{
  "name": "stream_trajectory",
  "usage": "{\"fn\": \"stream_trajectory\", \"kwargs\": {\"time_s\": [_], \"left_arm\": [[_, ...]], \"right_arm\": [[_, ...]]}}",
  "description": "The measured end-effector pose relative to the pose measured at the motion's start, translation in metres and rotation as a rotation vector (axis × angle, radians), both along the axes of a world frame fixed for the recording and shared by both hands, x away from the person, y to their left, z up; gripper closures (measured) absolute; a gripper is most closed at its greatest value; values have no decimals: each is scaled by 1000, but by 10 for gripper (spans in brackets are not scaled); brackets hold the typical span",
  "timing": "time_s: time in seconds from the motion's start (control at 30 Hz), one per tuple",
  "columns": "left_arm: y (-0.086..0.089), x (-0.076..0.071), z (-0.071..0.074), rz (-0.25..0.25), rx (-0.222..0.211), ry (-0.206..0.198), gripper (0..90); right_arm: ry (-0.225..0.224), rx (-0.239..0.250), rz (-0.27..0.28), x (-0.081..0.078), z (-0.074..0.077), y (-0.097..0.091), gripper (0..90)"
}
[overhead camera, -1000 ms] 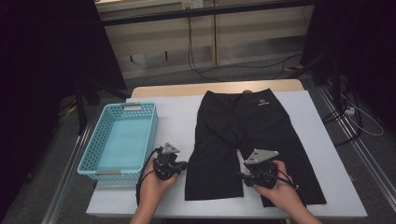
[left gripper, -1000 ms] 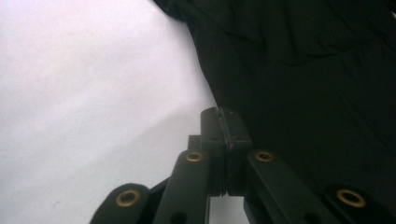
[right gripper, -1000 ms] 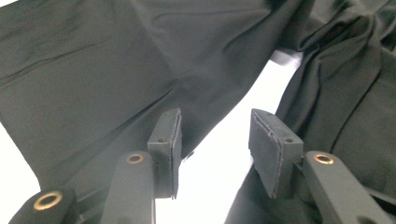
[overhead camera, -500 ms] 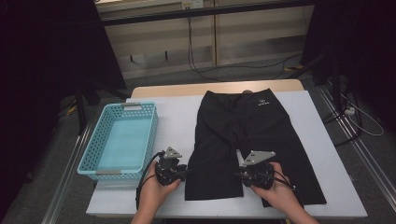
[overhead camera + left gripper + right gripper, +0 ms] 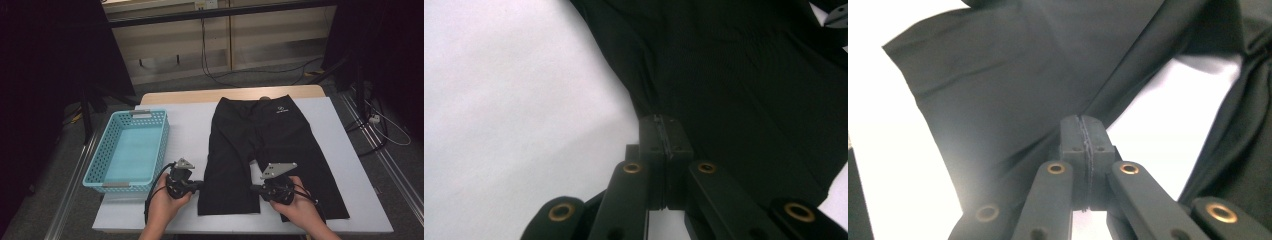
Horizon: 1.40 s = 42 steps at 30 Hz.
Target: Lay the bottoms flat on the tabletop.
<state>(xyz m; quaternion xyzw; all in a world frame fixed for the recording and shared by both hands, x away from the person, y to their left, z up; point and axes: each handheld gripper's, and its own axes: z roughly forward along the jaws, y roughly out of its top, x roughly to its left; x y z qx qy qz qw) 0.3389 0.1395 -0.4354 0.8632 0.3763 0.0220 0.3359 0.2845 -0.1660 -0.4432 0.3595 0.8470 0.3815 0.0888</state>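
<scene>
Both tongs are clamped on the same leg of the black shorts point(image 5: 270, 145), the one nearer the turquoise basket point(image 5: 131, 150). Taking the shorts as the landmark: the basket stands just beyond their left edge on the white surface point(image 5: 190, 125). The left tongs point(image 5: 196, 186) have just closed on the outer hem corner of that leg, with fabric pinched between the pads point(image 5: 655, 131). The right tongs point(image 5: 256, 188) have also just closed, gripping the inner corner of the same leg beside the gap between the legs. The shorts lie flat, their long axis running away from the person, waistband at the far end. Each hand is already on its own corner, so a fold would probably carry the hem straight toward the waistband.
</scene>
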Motion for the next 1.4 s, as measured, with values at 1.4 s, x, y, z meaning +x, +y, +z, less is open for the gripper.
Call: {"fn": "stream_trajectory", "kwargs": {"time_s": [1.4], "left_arm": [[6,-11,-2,-5,50,19,806]], "right_arm": [[-34,-44,-181,52,-12,14,827]]}}
